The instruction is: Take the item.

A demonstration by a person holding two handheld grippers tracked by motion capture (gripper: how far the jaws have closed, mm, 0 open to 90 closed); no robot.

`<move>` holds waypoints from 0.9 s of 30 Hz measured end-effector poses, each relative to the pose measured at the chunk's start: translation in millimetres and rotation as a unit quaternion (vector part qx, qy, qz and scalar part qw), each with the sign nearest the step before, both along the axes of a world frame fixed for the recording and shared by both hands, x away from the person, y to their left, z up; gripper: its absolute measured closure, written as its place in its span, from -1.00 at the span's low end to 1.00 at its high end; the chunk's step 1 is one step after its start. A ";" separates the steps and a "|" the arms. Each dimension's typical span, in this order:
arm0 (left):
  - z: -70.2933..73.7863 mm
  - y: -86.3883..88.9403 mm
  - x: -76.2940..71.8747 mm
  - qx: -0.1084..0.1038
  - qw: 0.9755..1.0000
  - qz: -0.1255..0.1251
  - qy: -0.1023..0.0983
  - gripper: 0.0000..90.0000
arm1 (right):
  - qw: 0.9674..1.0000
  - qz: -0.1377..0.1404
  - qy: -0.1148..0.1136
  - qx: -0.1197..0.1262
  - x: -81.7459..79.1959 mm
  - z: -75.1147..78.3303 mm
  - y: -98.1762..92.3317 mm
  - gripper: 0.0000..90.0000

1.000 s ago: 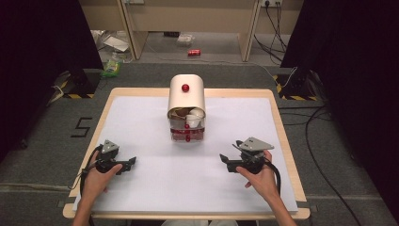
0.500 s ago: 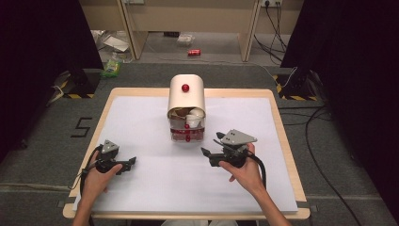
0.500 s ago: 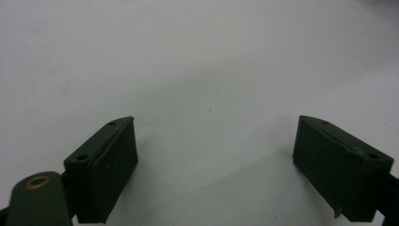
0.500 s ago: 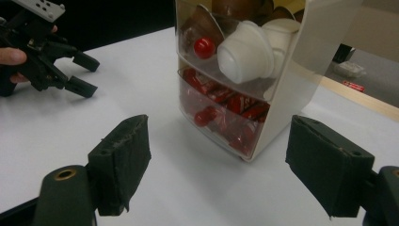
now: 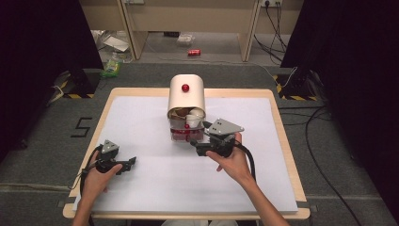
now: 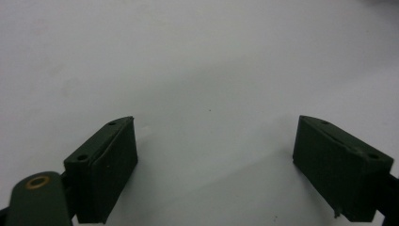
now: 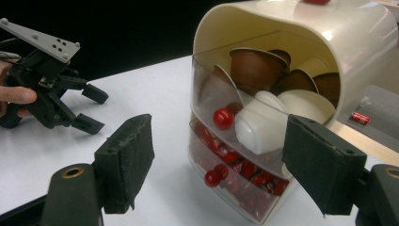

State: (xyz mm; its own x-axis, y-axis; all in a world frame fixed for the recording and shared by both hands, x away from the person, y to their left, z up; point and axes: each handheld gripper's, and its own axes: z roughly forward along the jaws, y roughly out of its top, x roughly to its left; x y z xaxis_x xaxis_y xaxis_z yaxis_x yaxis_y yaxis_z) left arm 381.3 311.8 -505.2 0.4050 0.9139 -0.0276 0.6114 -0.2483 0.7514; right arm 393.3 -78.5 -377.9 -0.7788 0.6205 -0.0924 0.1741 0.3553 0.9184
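Black right gripper nearer capsule dispenser now

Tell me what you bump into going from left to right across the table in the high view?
Left black two-jaw gripper → cream rounded capsule dispenser with a red knob → right black two-jaw gripper with the grey three-cornered plate, just right of the dispenser's front → bare white table cover.

Right gripper now away from the table's right edge, in toward the middle, jaws spread just beside the clear drawers of the cream capsule dispenser.
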 end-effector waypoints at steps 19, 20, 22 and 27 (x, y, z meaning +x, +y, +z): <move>0.0 0.0 0.1 -0.001 1.000 0.000 0.000 -0.70 | 1.000 0.014 -0.007 -0.005 20.6 8.1 29.2 -0.42; 0.0 0.0 0.1 -0.001 1.000 0.000 0.000 -0.70 | 1.000 0.014 -0.006 -0.008 21.9 8.3 32.0 -0.42; 0.0 0.1 0.1 -0.001 1.000 0.000 0.000 -0.70 | 1.000 0.015 -0.009 -0.017 24.8 8.0 36.2 -0.42; 0.3 0.3 0.1 0.000 1.000 -0.001 0.000 -0.70 | 1.000 0.011 0.002 -0.024 30.2 4.4 38.6 -0.41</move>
State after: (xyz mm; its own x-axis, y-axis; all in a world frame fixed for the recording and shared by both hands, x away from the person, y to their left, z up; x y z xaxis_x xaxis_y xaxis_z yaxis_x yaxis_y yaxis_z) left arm 381.4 312.0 -504.9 0.4062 0.9134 -0.0277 0.6112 -0.2490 0.7513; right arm 423.5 -39.9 -373.5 -0.7926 0.5982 -0.1180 0.1699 0.4026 0.8995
